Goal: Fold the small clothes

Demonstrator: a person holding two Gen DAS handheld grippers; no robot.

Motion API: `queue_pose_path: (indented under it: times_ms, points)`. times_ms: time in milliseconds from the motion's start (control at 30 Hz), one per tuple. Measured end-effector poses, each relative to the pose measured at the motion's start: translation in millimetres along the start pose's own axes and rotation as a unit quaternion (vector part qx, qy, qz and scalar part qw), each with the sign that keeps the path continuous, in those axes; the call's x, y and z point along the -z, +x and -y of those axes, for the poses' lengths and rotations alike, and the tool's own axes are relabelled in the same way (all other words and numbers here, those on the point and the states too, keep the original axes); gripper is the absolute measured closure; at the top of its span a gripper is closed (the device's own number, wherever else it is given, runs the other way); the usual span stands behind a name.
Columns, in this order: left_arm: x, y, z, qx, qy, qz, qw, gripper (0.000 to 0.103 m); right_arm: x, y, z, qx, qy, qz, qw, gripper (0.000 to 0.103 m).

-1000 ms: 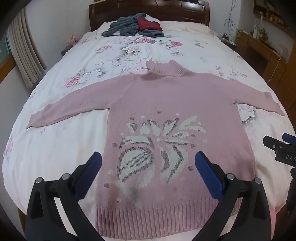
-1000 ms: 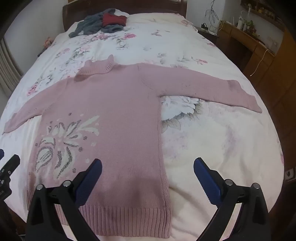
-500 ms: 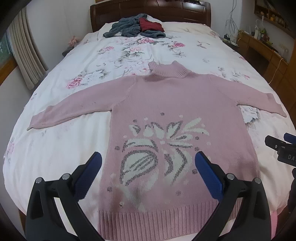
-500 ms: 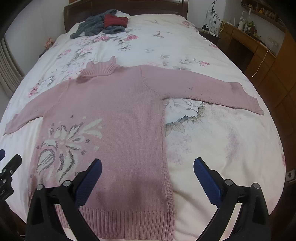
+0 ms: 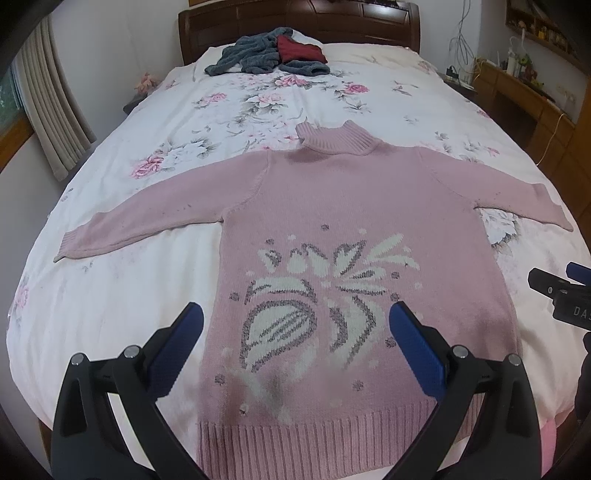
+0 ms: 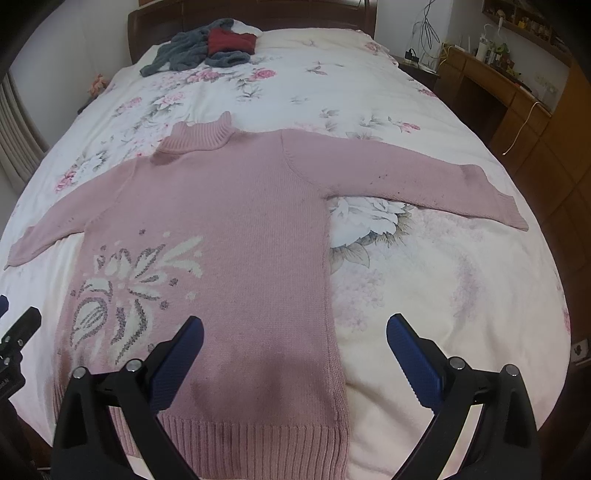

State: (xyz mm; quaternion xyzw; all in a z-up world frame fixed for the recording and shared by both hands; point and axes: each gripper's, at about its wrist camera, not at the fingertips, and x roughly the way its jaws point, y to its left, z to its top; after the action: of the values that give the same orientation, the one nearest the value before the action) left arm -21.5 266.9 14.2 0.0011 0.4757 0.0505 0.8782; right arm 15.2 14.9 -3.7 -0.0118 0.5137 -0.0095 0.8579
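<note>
Sweater [image 5: 354, 229], pink knit w/ roll neck, lies flat face-up on bed [image 5: 110, 295], unfolded, both sleeves stretched out sideways. Ribbed hem sits at near edge of bed, collar [image 5: 336, 140] points twd headboard [image 5: 299, 22]. Knitted white-and-grey leaf motif [image 5: 317, 306] covers lower front, more to the garment's left-view side. A few dark smudges show near hem and just below collar.

Left gripper [image 5: 295, 325] hovers above lower body of sweater, blue-padded fingers [image 5: 177, 339] spread wide apart, nothing between them, not touching fabric. Right gripper [image 6: 295, 332] likewise hangs over hem area, jaws wide apart & empty; its left finger is over the sweater's side, its right finger over bare bedspread beside it. Part of right gripper shows at right edge of left wrist view; part of left one at left edge of right wrist view.

Far end of bed: grey garment [image 5: 255, 55] heaped w/ dark red garment [image 5: 299, 50] on top, well apart from sweater. Curtain [image 5: 51, 107] at left, wooden desk [image 6: 509, 85] at right w/ cables.
</note>
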Motion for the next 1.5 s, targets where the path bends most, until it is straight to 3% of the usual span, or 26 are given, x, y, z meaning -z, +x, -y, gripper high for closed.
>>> queue_pose_path:
  times_ms: [1500]
  points:
    - [4.6, 1.3, -4.9, -0.011, 0.003, -0.003, 0.9999, 0.003, -2.4, -0.8, 2.5, -0.003, 0.000, 0.002, 1.000, 0.004]
